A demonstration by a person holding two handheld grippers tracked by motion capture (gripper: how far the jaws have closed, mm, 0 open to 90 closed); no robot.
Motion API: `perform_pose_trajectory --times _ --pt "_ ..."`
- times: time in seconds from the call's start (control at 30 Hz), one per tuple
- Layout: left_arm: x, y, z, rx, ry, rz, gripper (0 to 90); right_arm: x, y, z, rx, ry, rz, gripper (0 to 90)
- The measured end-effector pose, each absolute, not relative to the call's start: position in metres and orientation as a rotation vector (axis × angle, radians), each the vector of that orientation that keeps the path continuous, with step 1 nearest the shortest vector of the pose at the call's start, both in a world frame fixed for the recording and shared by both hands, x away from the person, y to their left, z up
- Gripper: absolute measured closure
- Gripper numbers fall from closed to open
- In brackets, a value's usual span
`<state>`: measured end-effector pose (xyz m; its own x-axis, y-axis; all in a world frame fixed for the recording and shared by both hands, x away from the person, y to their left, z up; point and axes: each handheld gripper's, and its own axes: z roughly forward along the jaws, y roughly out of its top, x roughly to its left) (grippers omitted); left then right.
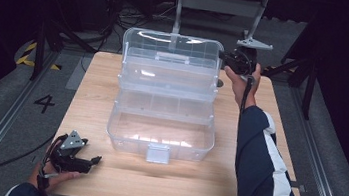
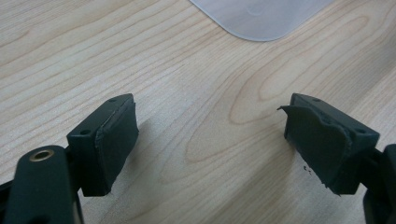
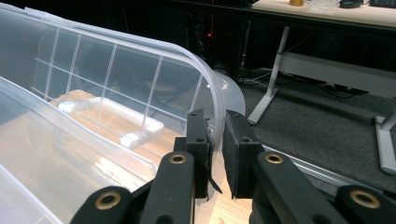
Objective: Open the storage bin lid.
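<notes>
Upper right of frame: right gripper (image 3: 215, 140) fingers pinch the open lid (image 1: 171, 45) rim of the clear box (image 1: 159, 144). Lower left, left gripper (image 2: 210, 135) rests wide apart, holding nothing, over the bench (image 1: 100, 74). We judge closing not yet done.

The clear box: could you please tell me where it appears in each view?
High view: clear box at table centre, lid open.
Left gripper view: one corner at top edge.
Right gripper view: lid rim between the right tool's jaws.
Shared landmark: wooden table.
</notes>
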<state>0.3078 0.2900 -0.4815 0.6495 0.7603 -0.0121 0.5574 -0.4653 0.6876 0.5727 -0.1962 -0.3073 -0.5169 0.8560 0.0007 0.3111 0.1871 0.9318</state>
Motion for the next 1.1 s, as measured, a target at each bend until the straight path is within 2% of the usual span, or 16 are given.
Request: perform_pose_trajectory --times 1.1 --pt "0.307 0.291 -0.481 2.201 1.018 0.395 17.7 0.614 -0.191 -0.331 1.18 1.99 1.243 80.1"
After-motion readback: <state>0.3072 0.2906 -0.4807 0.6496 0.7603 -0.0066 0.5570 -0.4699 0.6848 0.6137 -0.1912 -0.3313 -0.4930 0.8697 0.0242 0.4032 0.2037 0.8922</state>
